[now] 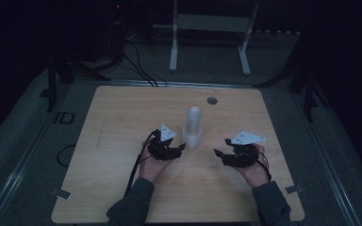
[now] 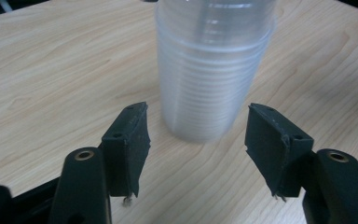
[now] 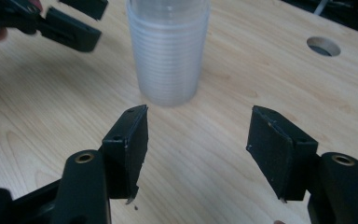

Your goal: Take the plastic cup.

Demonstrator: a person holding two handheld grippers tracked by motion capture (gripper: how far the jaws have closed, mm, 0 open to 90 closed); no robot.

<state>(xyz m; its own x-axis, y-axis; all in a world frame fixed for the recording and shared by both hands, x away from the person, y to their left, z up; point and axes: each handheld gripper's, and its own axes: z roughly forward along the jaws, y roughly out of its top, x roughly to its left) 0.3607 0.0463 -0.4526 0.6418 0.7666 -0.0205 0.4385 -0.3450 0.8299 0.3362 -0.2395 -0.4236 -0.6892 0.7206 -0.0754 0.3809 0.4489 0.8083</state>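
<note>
Stacked clear plastic cups [image 1: 193, 128] are what we're working around, a tall nested column standing upright on the wooden table [image 1: 122, 122], roughly mid-table and a bit nearer us than the round cable hole [image 1: 211, 100] in the tabletop. From the high view the stack looks like a narrower column rising from a wider base, though it's too dim there to say more.

Our left gripper [image 1: 178, 149] sits just beside the stack on its left, close to the base. In the left gripper view [image 2: 196, 140] the jaws are spread apart with nothing between them, the stack [image 2: 212, 70] standing just beyond the tips and lined up with the gap, pads not touching it.

Our right gripper [image 1: 221, 148] is on the other side of the stack, a little farther from it than the left one. In the right gripper view [image 3: 198, 140] its jaws are spread too, nothing in them, bare table between the pads and the stack [image 3: 168, 53] further ahead. That same view catches the left gripper [image 3: 63, 23] up beside the stack, and the cable hole [image 3: 324, 45] off past the stack to the other side.

Both of our hands are on the gripper bodies, sleeves coming in from the near edge of the table.
</note>
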